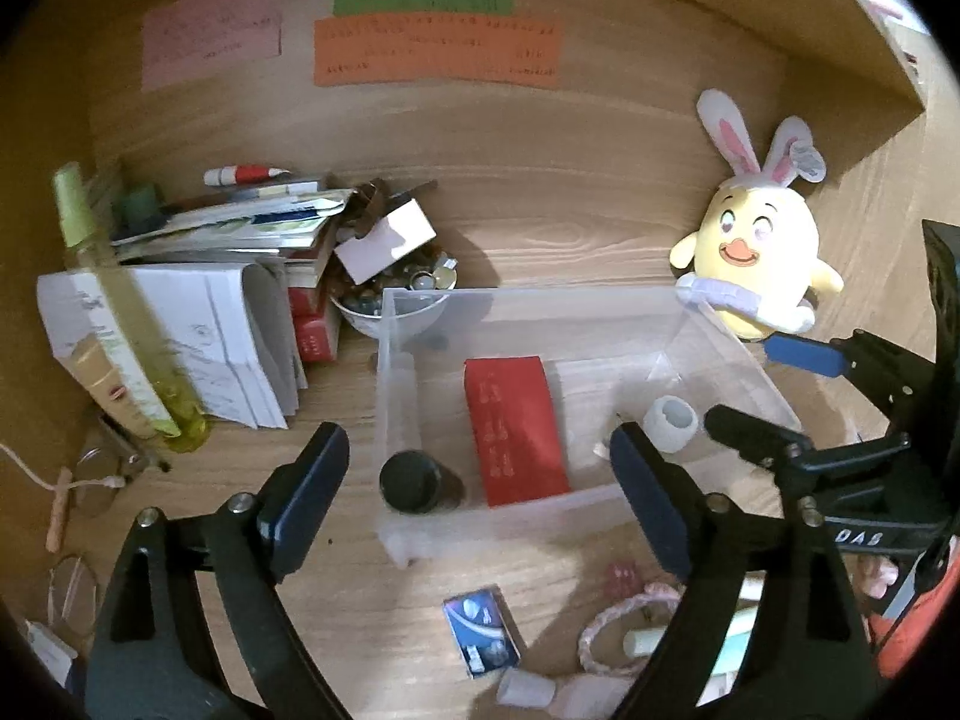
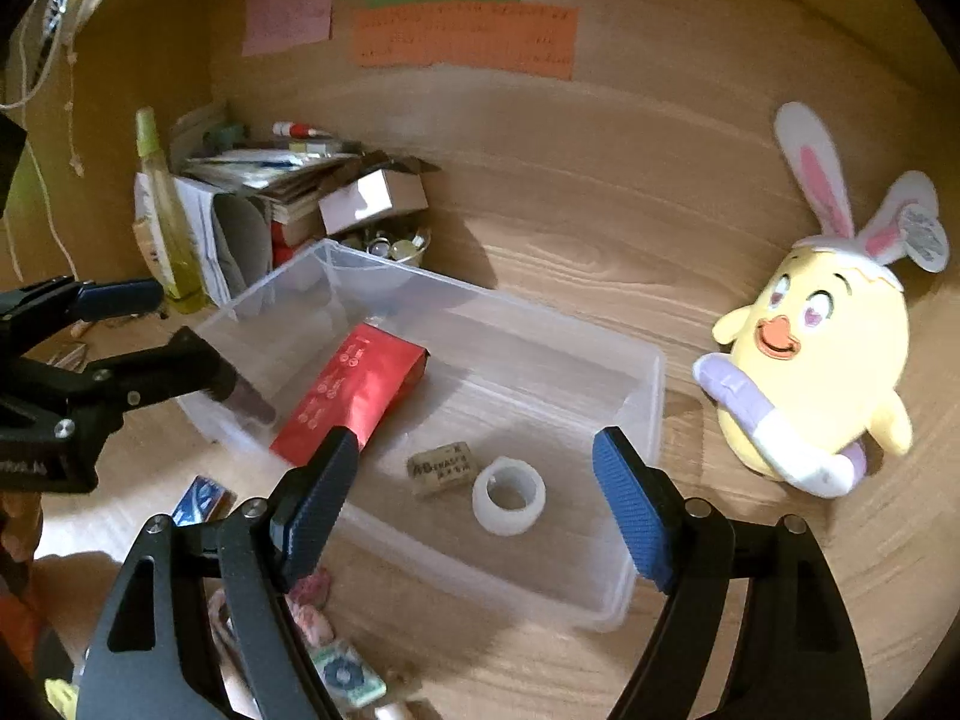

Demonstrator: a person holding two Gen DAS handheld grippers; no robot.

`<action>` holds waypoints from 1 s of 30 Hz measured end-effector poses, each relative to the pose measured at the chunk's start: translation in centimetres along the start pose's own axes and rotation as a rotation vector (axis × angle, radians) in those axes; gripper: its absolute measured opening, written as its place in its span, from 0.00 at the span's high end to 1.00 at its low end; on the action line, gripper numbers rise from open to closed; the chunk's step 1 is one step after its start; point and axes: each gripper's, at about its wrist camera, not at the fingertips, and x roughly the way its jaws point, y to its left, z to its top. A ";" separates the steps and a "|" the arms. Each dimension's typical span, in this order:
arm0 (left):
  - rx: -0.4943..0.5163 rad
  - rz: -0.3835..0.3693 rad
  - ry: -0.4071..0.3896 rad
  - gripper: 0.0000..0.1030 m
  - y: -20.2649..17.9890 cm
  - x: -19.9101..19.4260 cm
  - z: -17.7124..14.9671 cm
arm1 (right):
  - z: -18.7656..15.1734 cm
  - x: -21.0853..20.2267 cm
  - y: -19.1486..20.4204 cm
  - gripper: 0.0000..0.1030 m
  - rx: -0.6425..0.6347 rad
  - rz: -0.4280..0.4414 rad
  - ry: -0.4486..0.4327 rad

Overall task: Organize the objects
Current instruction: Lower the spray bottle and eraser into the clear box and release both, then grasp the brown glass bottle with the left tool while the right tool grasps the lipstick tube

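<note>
- Bin (image 1: 576, 324), clear, sits mid-surface (image 1: 570, 240) and is part filled.
- Red box (image 1: 516, 432), tape roll (image 2: 509, 495), black jar (image 1: 414, 480) and small tag (image 2: 443, 468) lie inside the bin.
- Blue packet (image 1: 483, 630) and pink cord (image 1: 606, 630) lie before the bin, likely next.
- Left tool (image 1: 480, 498) and right tool (image 2: 474, 498) hover over the bin, jaws apart, empty.

Wooden desk nook, warm light, paper notes up on the back panel

The wood-grain desk surface (image 1: 570, 240) runs up into a matching back panel (image 1: 630, 120); at 12 o'clock an orange note (image 1: 435, 51) sits just under a green strip (image 1: 423, 0), with a pink note (image 1: 210, 45) at 11 o'clock. A wooden side panel (image 1: 852, 42) closes the nook at 2 o'clock. Light falls brightest on the right side, and the left corner at 9 o'clock lies in shadow.
</note>
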 end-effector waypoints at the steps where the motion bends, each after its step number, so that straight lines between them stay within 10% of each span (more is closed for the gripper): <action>1: 0.000 -0.004 -0.003 0.10 0.0 -0.5 -0.2 | -0.2 -0.5 0.0 0.24 -0.001 0.002 -0.006; 14: 0.070 0.021 -0.016 0.07 -2.2 -3.7 -4.1 | -4.3 -5.0 -0.9 0.24 0.014 0.011 -0.050; 30: 0.025 -0.008 0.053 0.07 -1.9 -5.1 -9.9 | -10.1 -3.1 -1.9 0.25 0.051 0.050 0.111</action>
